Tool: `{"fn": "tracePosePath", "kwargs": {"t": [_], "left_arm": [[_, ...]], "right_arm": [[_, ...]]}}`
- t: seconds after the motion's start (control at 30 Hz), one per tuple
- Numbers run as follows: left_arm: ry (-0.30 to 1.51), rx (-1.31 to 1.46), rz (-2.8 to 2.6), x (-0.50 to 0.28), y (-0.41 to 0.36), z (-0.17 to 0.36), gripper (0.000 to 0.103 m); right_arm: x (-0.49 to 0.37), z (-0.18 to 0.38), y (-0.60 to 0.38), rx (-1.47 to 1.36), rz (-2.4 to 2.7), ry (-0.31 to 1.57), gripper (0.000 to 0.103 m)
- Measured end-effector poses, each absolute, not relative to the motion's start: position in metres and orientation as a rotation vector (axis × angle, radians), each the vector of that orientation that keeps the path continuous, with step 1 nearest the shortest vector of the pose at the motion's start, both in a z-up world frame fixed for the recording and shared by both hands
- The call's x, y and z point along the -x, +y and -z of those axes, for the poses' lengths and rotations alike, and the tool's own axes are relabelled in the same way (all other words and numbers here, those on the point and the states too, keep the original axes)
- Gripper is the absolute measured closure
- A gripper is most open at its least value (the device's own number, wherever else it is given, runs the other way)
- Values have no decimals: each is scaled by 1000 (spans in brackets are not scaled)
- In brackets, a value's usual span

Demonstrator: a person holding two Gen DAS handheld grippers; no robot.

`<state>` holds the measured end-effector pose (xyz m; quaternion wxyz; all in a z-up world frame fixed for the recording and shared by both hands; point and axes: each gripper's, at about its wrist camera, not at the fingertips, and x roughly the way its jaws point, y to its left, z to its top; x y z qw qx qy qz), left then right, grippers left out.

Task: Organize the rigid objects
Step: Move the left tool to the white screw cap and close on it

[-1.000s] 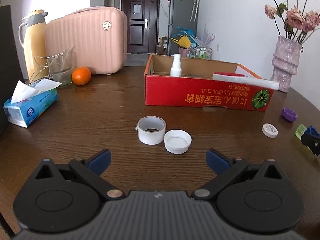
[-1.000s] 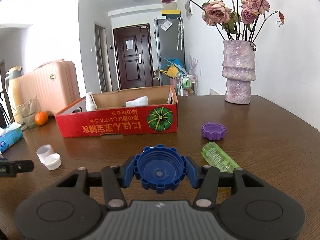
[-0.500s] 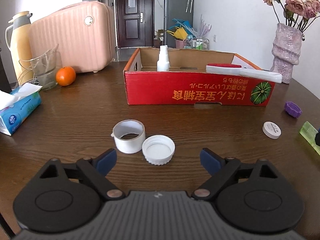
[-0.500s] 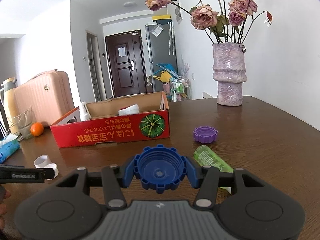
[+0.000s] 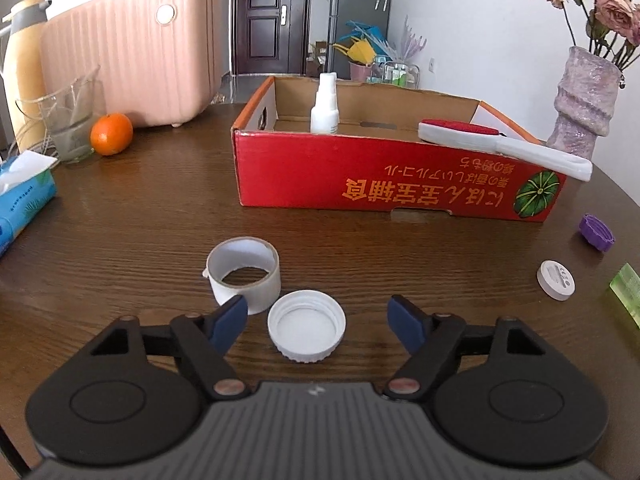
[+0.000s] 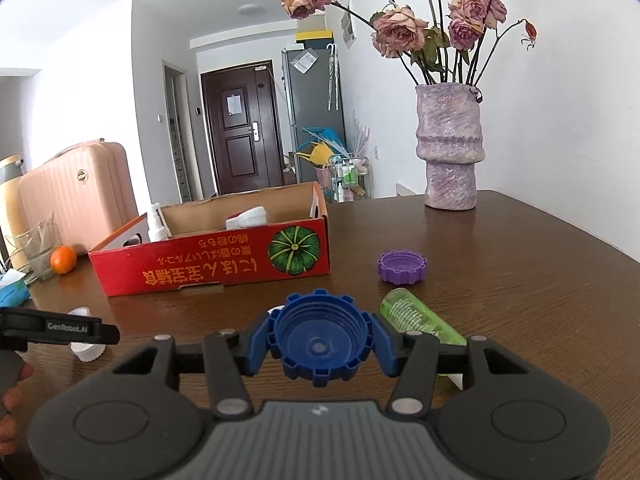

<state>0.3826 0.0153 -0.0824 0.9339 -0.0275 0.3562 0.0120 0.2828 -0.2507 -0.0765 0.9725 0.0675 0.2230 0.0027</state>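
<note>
Your left hand-held gripper (image 5: pixel 316 318) has its jaws apart and closing, with the white cap (image 5: pixel 306 331) lying open side up between them; neither pad touches it yet. The left pad overlaps the tape roll (image 5: pixel 244 275) in this view, and the roll sits just beside the cap on the side toward the box (image 5: pixel 396 180). I'd judge that the risk here: shift a little away from the roll so the left pad lands on the cap's ribbed wall and not on the tape, keep both pads low against the counter (image 5: pixel 140 232), and close squarely across the cap's widest part.

Your right hand-held gripper (image 6: pixel 320 350) is clamped on the blue cap (image 6: pixel 320 338), held open side up in front of the box. Hold it steady while the left hand works.

In front of the box and toward its pumpkin end, a purple cap (image 6: pixel 401 267), a small white disc (image 5: pixel 557 280) and a green tube (image 6: pixel 420 320) lie loose on the dark wood counter. Inside the box stand a spray bottle (image 5: pixel 325 106) and a lint brush (image 5: pixel 504 144) that overhangs the rim. Beyond the box are a vase (image 6: pixel 450 148) of dried roses, a pink suitcase (image 5: pixel 132 56), an orange (image 5: pixel 111 134), a glass (image 5: pixel 70 120) and a tissue pack (image 5: pixel 22 200); a dark door is at the far end of the room.
</note>
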Motion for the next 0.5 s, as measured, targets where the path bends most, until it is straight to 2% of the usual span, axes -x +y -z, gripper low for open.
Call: {"fn": "tracePosePath", "kwargs": {"t": [0.07, 0.13, 0.27, 0.37, 0.4, 0.5], "left_arm": [[736, 67, -18, -387, 17, 83, 24], [740, 77, -12, -391, 19, 83, 32], [749, 73, 0, -394, 20, 85, 38], [741, 49, 3, -394, 18, 86, 52], [739, 46, 2, -394, 17, 86, 60], [733, 48, 6, -394, 18, 86, 62]], "right_arm": [[-284, 78, -250, -133, -5, 454, 51], [-285, 78, -249, -129, -6, 452, 51], [-287, 80, -248, -122, -1, 458, 51], [-288, 81, -247, -119, 3, 465, 51], [-288, 81, -247, -117, 3, 464, 51], [-287, 81, -247, -113, 2, 462, 51]]}}
